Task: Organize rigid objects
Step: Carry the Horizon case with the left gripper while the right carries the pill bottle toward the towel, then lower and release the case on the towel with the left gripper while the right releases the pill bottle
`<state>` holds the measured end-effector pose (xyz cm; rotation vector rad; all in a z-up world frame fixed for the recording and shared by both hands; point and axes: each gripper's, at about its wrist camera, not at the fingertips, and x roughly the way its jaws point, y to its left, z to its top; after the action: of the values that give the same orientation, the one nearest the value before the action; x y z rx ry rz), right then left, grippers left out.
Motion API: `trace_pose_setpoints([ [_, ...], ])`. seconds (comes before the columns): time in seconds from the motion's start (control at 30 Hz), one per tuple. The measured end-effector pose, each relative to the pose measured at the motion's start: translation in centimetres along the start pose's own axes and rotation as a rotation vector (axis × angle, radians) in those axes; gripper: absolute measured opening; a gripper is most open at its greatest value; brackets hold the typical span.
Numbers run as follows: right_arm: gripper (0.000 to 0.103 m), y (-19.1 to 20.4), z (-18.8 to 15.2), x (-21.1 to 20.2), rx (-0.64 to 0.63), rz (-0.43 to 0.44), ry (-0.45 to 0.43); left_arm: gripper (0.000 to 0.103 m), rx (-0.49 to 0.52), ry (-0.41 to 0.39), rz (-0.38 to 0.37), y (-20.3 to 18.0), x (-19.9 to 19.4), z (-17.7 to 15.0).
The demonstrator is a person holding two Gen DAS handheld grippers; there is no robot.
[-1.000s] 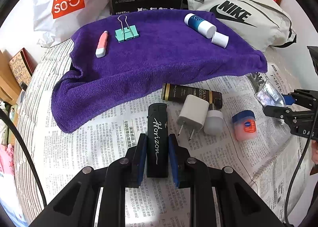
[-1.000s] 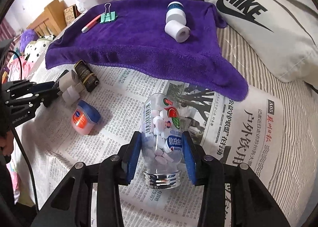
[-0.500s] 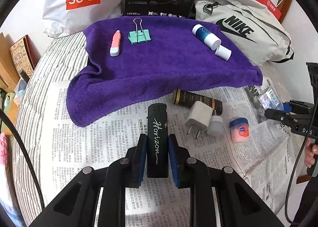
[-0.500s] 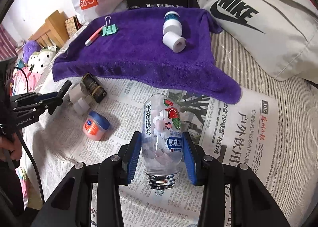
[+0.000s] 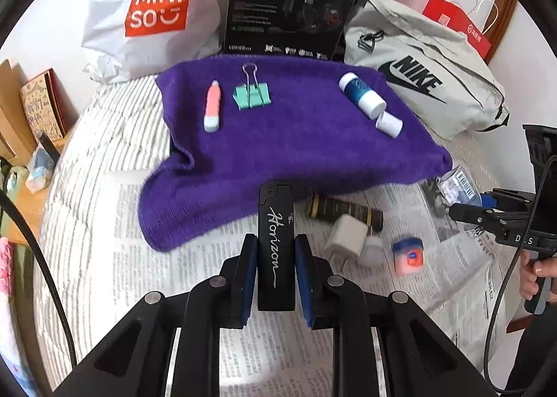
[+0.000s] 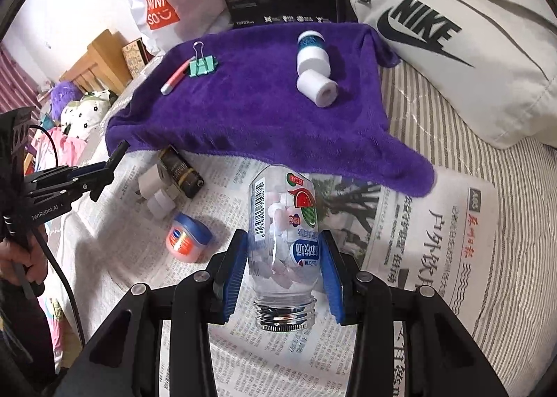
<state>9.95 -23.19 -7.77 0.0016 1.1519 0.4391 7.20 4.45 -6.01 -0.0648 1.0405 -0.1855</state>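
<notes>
My left gripper [image 5: 275, 251] is shut on a black lighter [image 5: 276, 237] marked "Horizon", held above the newspaper near the purple towel [image 5: 296, 146]. My right gripper [image 6: 283, 254] is shut on a clear candy bottle [image 6: 283, 230] with no cap, its mouth toward the camera. On the towel lie a pink eraser pen [image 5: 213, 106], a green binder clip [image 5: 251, 94], a blue-and-white bottle [image 5: 362, 96] and its white cap [image 5: 389, 124]. On the newspaper lie a dark tube [image 5: 343, 212], a white charger [image 5: 346, 237] and a small Vaseline jar [image 5: 408, 256].
A Miniso bag [image 5: 153, 10], a black box [image 5: 296, 0] and a Nike bag [image 5: 424, 80] stand behind the towel. Newspaper [image 6: 445, 223] covers the striped bedding [image 6: 522, 188]. The left gripper shows in the right wrist view [image 6: 115, 164]. A wooden headboard [image 6: 94, 66] is at the left.
Both grippers have risen and drawn back with their objects still held; the towel and the loose items look smaller and farther below.
</notes>
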Motion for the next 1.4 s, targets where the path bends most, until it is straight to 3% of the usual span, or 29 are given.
trace_pose_setpoints([
  [0.4, 0.041, 0.4, 4.0, -0.3, -0.019, 0.022, -0.032, 0.021, 0.025, -0.044, 0.012, 0.8, -0.4, 4.1],
  [0.87, 0.041, 0.7, 11.0, 2.7, -0.065, 0.007, -0.004, 0.021, 0.003, 0.002, 0.021, 2.3, 3.6, 8.0],
  [1.13, 0.041, 0.9, 11.9, 6.1, -0.090, -0.008, 0.061, 0.021, 0.005, 0.032, 0.020, 2.6, 5.4, 8.4],
  [1.4, 0.041, 0.0, 12.0, 7.4, -0.088, -0.041, 0.072, 0.021, 0.012, 0.064, 0.028, 2.8, 7.3, 8.9],
])
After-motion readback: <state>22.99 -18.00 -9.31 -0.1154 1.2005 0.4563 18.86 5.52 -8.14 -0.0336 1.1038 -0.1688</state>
